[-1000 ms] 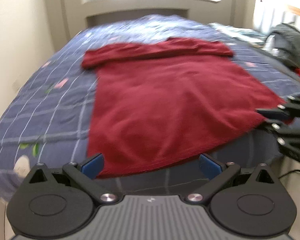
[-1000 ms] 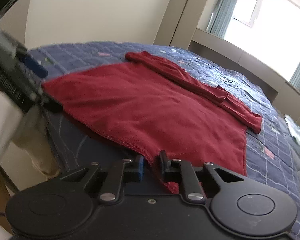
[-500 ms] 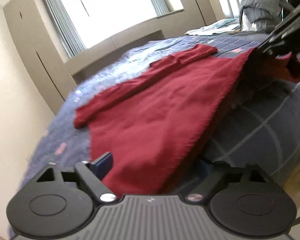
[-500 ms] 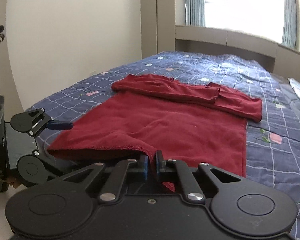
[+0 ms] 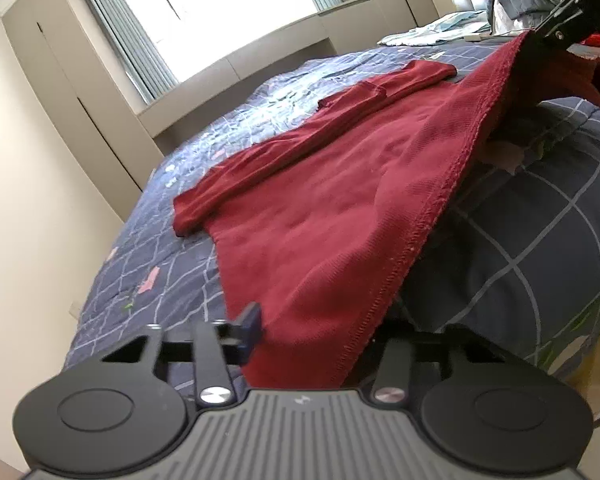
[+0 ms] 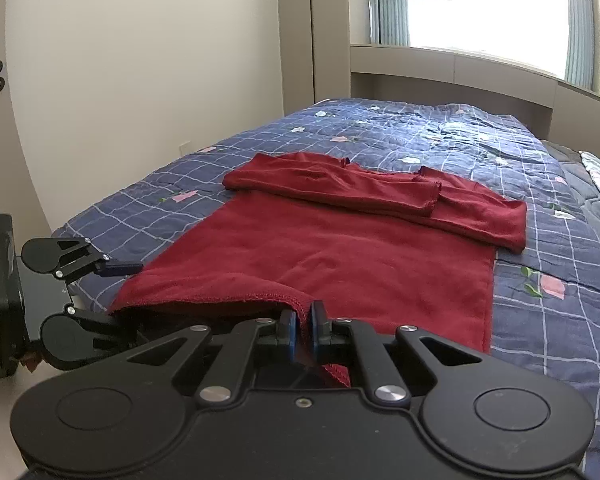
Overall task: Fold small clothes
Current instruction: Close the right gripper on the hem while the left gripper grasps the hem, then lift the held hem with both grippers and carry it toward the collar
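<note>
Right gripper: the right gripper [image 6: 303,330] has its blue pads drawn together on the hem corner of the red shirt [image 6: 340,256], with a fold of red cloth pinched between them and a scrap hanging below; that corner is lifted off the quilt.
Left gripper: the left gripper [image 5: 312,330] has just been closing on the opposite hem corner, and the cloth lies between its fingers. One blue pad [image 5: 249,326] stands just beside the shirt's side edge; the other finger is hidden under the fabric, so whether the pads press the cloth cannot be told. From the right wrist view, the left gripper [image 6: 118,298] has one finger above the hem and one below it, with a gap between.
Shirt position: spread flat on the bed [image 6: 420,128], on a blue checked quilt with small pink flowers, its near hem at the bed's foot edge.
Shirt direction: the long axis runs from the hem by the grippers toward the window [image 6: 480,4]; the collar end points away, and both sleeves are folded across the chest, lying crosswise.
Hem: raised between the two grippers, sagging in the middle.
</note>
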A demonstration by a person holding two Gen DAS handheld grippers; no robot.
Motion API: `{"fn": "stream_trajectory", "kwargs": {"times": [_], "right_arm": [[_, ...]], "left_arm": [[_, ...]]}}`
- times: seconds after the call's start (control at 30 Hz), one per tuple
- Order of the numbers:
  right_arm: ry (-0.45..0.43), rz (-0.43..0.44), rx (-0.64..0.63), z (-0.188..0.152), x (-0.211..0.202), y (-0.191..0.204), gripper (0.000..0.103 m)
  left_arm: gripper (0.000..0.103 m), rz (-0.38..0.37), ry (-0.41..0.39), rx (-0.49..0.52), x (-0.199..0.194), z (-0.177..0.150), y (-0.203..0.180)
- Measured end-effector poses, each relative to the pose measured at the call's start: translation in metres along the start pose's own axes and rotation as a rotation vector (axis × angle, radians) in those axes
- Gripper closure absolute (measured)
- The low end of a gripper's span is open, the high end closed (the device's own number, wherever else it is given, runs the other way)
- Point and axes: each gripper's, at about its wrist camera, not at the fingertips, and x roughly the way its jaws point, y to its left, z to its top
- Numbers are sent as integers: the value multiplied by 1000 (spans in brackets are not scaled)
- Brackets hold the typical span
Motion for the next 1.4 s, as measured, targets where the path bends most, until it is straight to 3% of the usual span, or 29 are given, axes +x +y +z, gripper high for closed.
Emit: {"fn": "stream_trajectory", "kwargs": {"times": [0.1, 0.2, 0.6, 1.03, 1.17, 1.4], "right_arm": [[2, -2, -8, -1, -1, 1, 96], [4, -10, -18, -1, -1, 3, 96], [-12, -51, -67, -1, -13, 13, 98], [-12, -69, -149, -21, -59, 27, 99], [24, -54, -196, -36, -83, 39, 99], [148, 44, -244, -68, -135, 70, 99]], "left_arm": [[90, -15, 7, 13, 1, 2, 3], [96, -20, -13, 11, -3, 4, 9], [98, -16, -97, 26, -22, 17, 25], [99, -48, -146, 123, -84, 7, 10], [99, -87, -146, 186, -112, -13, 2], [99, -237, -70, 234, -172, -45, -6]]}}
